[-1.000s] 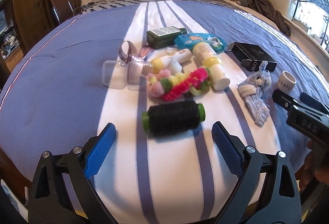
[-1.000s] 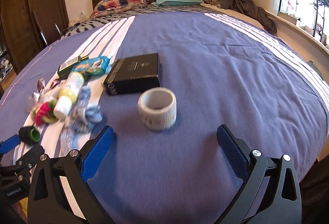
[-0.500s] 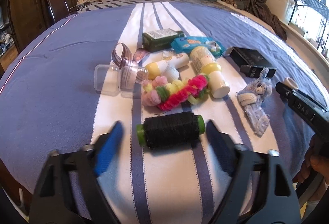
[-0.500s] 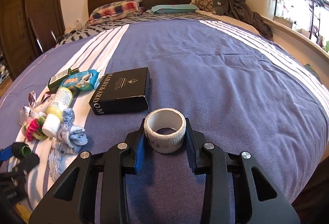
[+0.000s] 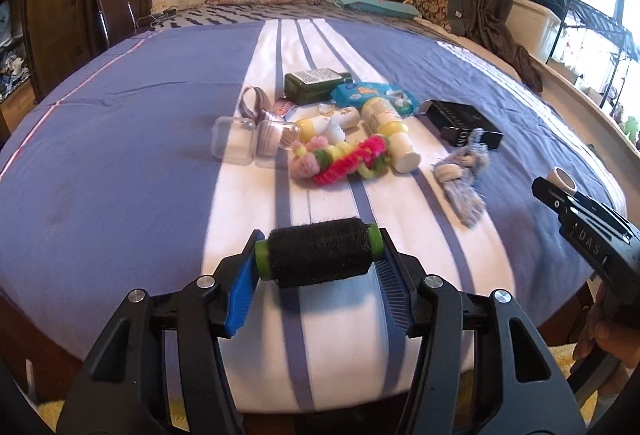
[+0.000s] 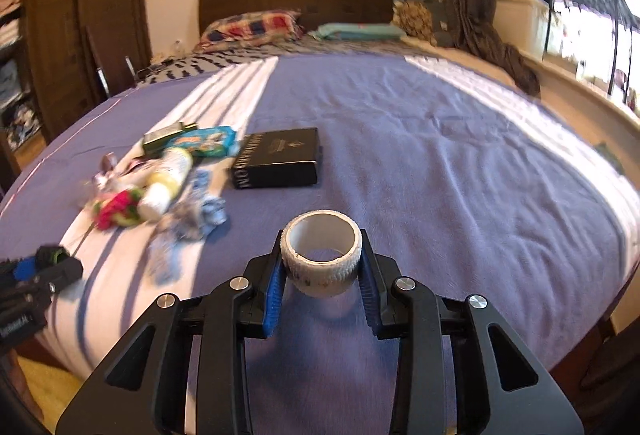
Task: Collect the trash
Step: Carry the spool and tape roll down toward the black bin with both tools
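With both grippers loaded at the near edge of the bed, the pick-up step of the trash collection looks all but done. The left gripper has just been closing its jaws, and the black thread spool lies crosswise between them, its green ends pressed by the pads on either side; it appears raised a little off the striped bedspread, a shadow showing beneath it. The right gripper has its jaws pinched on the white tape roll, which stands with its open core facing up and also seems lifted clear of the purple cover.

The rest of the clutter lies in a loose heap further up the bed: a green bottle, a blue wipes packet, a yellow-capped bottle, a pink-and-green pipe-cleaner chain, a clear plastic box, a blue-grey rag and a black box.

Next, in my judgement, both held pieces need carrying to a bin or bag (none is in view in either camera, so where it stands cannot be told). The spool is gripped only by its ends and could roll or pivot if the squeeze slackens, so a steady carry seems wise. Then the heap awaits further trips.
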